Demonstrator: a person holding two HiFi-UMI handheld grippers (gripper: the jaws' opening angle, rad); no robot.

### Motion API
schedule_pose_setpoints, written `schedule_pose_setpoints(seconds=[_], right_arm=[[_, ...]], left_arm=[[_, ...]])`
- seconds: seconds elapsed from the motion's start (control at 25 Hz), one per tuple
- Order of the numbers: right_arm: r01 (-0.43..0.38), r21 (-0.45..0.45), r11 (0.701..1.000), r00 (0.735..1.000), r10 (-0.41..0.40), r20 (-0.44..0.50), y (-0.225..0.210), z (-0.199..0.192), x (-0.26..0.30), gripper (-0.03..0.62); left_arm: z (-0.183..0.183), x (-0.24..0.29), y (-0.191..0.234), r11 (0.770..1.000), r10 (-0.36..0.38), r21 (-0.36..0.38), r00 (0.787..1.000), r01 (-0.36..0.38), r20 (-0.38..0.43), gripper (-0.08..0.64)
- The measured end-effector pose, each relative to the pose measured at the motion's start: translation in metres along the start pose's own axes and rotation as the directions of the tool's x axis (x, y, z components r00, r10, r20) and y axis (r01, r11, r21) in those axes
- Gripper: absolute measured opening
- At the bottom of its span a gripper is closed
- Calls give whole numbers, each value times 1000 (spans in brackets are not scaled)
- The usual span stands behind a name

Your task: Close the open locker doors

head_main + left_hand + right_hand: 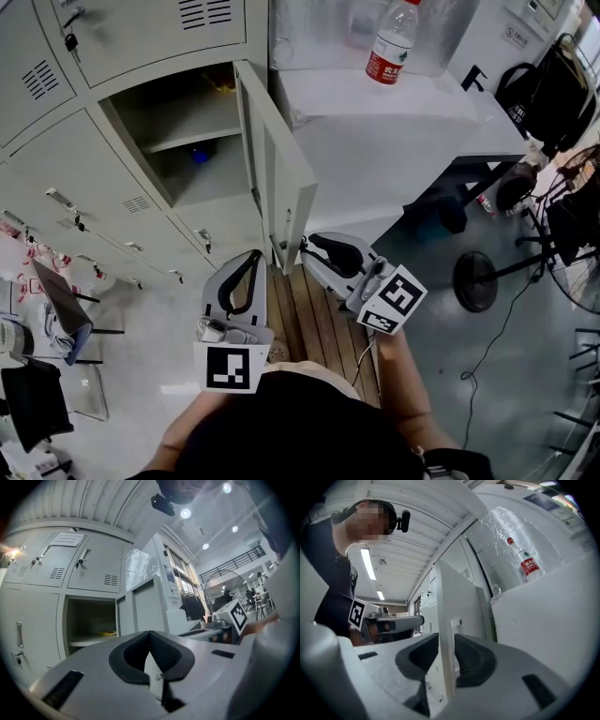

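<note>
Beside the lockers, the open door (277,173) juts out toward me. My right tongs (309,242) stand parted with its free edge in their gap; my left tongs (257,254) are closed. I'd push its outer face steadily home.

Locker door edge (445,597) between parted tool (446,635) jaws

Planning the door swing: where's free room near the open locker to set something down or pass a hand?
Free: the white tabletop beside the water bottle; the front of the shelf in the open compartment. Tight: the slot between the open locker door and the table's side, where the right gripper has its jaws astride the door edge.
</note>
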State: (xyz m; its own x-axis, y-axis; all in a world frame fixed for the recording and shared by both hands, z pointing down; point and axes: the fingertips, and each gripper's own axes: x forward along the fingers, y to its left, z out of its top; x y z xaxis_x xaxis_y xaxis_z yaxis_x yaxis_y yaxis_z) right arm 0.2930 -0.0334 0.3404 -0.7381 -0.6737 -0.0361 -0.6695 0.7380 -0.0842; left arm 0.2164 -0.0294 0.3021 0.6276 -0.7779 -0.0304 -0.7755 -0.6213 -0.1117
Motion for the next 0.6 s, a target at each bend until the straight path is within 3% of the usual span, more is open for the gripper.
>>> schedule_pose_setpoints(seconds=[0.24, 0.6], right_arm=[[-142, 40, 989, 989, 143, -23, -6, -17, 13, 141], [-209, 72, 975, 977, 211, -13, -6, -28, 25, 141]], left_arm=[[-1, -4, 5, 1000, 19, 21, 1000, -18, -19, 2], [-3, -7, 12, 999, 35, 11, 999, -34, -39, 2]])
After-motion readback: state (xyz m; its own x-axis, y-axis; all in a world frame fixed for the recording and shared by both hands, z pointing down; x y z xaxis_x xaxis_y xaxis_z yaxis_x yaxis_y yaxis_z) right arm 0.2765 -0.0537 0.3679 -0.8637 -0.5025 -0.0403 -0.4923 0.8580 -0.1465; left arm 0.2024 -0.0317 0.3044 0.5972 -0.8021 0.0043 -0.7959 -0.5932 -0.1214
